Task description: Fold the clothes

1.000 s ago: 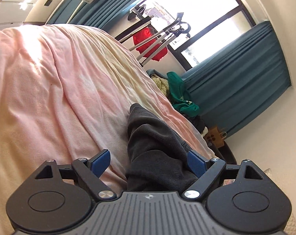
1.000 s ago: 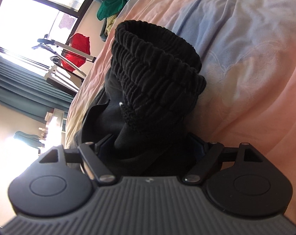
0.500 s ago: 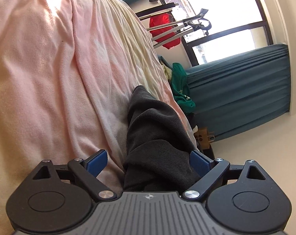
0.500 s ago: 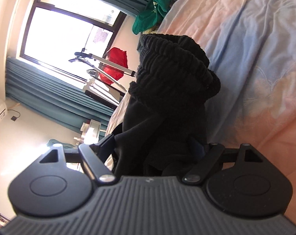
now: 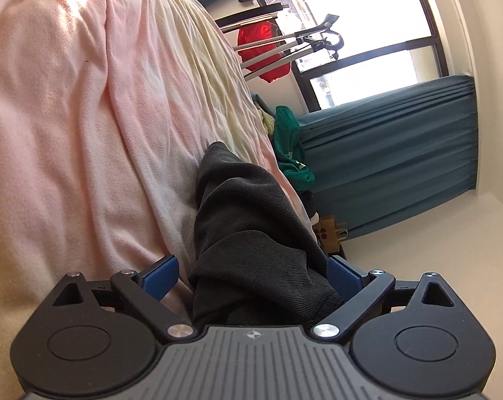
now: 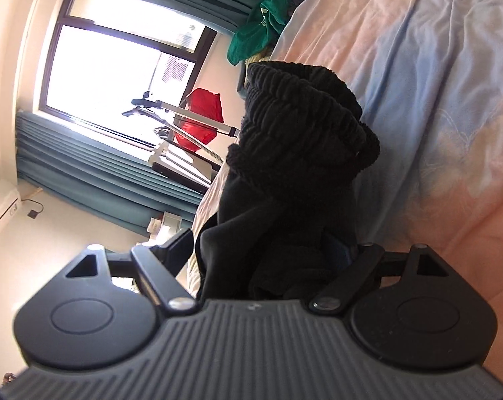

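Observation:
A dark grey garment runs from the pink bedspread back into my left gripper. That gripper is shut on a thick bunch of it, and the blue pads stand wide apart around the fabric. In the right wrist view the same black garment stands up in a heap, with its ribbed elastic band on top. My right gripper is shut on its lower folds, which hide the right finger. Below it lies pink and blue bedding.
A window with teal curtains is behind the bed. A metal rack holding a red item stands in front of it. A green garment and other clothes are piled at the bed's far edge, near a brown paper bag.
Both grippers have tilted and risen with the garment still in them, so more window and wall show. The ribbed band has lifted off the bedding in the right wrist view.

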`<state>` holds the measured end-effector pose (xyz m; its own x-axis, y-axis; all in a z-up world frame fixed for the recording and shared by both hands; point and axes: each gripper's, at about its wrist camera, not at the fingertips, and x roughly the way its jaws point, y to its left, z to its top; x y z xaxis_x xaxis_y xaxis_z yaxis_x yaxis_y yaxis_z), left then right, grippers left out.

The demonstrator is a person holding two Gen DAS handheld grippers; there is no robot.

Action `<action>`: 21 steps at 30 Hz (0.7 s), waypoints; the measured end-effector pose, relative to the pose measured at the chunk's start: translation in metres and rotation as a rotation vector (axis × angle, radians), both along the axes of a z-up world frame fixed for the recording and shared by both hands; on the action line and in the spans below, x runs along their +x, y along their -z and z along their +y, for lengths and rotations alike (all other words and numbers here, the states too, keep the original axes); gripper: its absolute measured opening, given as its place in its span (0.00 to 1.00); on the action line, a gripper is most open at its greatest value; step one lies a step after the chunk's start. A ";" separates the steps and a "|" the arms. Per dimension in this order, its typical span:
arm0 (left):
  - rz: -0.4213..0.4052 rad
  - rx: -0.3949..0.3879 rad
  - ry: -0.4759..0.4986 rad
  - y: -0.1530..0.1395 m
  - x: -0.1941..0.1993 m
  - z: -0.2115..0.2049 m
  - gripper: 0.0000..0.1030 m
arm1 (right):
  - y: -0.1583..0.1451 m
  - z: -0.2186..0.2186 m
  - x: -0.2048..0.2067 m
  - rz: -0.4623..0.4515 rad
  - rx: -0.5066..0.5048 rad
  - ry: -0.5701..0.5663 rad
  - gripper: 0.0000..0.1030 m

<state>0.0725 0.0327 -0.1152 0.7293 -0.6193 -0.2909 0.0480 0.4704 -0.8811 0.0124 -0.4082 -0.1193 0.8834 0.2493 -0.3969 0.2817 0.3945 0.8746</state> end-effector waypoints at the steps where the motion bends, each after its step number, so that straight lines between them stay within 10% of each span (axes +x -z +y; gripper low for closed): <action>1: -0.001 0.016 0.020 0.000 0.003 -0.005 0.94 | 0.000 0.000 -0.001 -0.008 0.003 0.001 0.83; 13: 0.117 0.172 0.160 -0.004 0.047 -0.053 0.95 | 0.004 0.002 0.011 0.016 -0.050 -0.014 0.77; 21: 0.095 0.355 0.129 -0.018 0.039 -0.074 0.60 | 0.006 0.010 0.015 0.054 -0.086 0.014 0.46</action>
<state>0.1112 -0.0409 -0.0976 0.6111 -0.5530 -0.5663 0.0529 0.7424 -0.6678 0.0277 -0.3981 -0.1249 0.8634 0.2004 -0.4631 0.3331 0.4630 0.8214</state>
